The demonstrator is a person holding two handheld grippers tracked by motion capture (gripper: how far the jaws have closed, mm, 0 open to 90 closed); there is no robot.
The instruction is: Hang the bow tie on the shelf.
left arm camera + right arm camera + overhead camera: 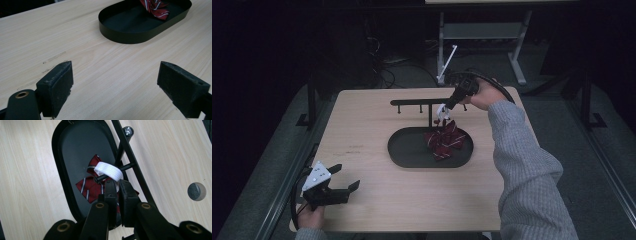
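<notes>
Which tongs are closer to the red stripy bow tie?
Right. The right tongs pinch the white elastic band of the red striped bow tie; the left tongs sit open at the wooden table's near-left corner.

No text, label, brand, number or sign can be read anywhere in these views. The desk (377, 195) is plain wood grain, and the striped bow tie (91, 185) carries only stripes.
</notes>
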